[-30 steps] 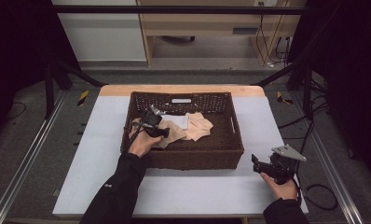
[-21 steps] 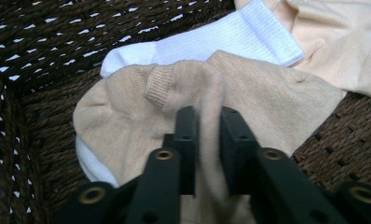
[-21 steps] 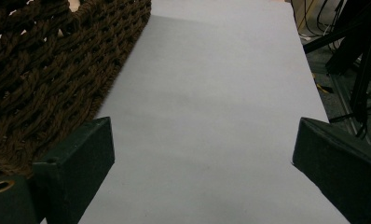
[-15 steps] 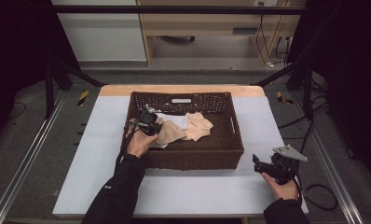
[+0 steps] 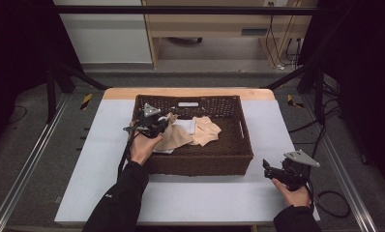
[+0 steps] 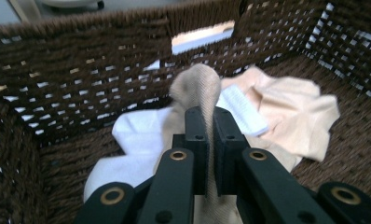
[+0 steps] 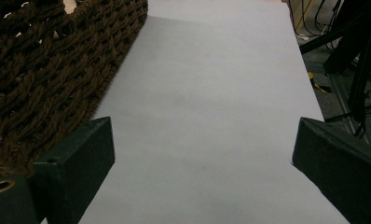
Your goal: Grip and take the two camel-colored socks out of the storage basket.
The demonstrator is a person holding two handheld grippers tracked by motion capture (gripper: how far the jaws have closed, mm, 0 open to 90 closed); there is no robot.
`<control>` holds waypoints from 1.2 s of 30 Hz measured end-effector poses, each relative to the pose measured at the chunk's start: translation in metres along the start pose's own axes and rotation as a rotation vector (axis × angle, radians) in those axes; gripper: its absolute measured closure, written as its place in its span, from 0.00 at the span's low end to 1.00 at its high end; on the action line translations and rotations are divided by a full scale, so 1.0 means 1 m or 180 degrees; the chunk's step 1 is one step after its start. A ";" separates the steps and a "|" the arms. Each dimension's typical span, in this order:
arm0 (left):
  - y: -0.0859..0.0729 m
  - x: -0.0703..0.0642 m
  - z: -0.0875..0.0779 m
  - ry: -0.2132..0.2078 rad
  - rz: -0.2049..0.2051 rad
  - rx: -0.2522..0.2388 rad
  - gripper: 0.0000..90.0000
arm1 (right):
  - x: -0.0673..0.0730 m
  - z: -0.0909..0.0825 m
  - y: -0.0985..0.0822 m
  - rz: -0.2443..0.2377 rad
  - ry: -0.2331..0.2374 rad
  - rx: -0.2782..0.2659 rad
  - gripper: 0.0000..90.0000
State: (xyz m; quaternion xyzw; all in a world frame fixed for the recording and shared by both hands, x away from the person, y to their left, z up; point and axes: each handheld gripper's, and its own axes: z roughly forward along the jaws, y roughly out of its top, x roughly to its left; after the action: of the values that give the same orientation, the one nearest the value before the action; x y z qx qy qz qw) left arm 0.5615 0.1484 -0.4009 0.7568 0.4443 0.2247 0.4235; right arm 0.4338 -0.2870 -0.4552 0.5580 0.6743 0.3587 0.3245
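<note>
A dark brown wicker basket [image 5: 200,163] stands in the middle of the white table [image 5: 98,159]. Inside it lie a tan cloth [image 5: 175,139], a white cloth [image 5: 186,126] and a peach cloth [image 5: 208,131]. My left gripper [image 5: 162,126] is inside the basket at its left side, shut on a raised fold of the tan cloth [image 6: 198,86]. In the left gripper view the left gripper [image 6: 210,119] pinches that fold, with the white cloth [image 6: 127,140] and the peach cloth [image 6: 291,112] behind it. My right gripper [image 5: 268,168] rests open over the table at the basket's front right corner.
The right gripper view has the right gripper [image 7: 202,135] over bare white table with the basket wall [image 7: 44,70] at its left. The table edge [image 7: 314,93] and cables lie to its right. A handle slot [image 6: 202,37] opens in the basket's far wall.
My left gripper has shifted slightly left and up with the tan cloth pinched in it, raising a fold. The right gripper has hardly moved.
</note>
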 end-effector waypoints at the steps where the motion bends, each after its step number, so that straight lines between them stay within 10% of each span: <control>1: 0.002 0.001 -0.003 -0.0014 -0.0010 -0.0077 0.95 | 0.000 0.000 0.000 -0.0001 -0.0005 0.0000 0.07; 15: 0.024 -0.013 -0.031 -0.0128 0.0107 -0.0620 0.95 | 0.000 -0.001 0.000 0.0004 -0.0016 -0.0011 0.07; 36: 0.039 -0.048 -0.097 -0.0596 0.0245 -0.1007 0.95 | 0.000 -0.001 0.000 0.0001 -0.0034 -0.0014 0.07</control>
State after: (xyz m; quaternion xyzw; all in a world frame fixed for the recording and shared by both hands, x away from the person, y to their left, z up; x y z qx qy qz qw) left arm 0.4865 0.1398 -0.3138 0.7148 0.3327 0.2365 0.5678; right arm 0.4333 -0.2872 -0.4543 0.5593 0.6716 0.3573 0.3293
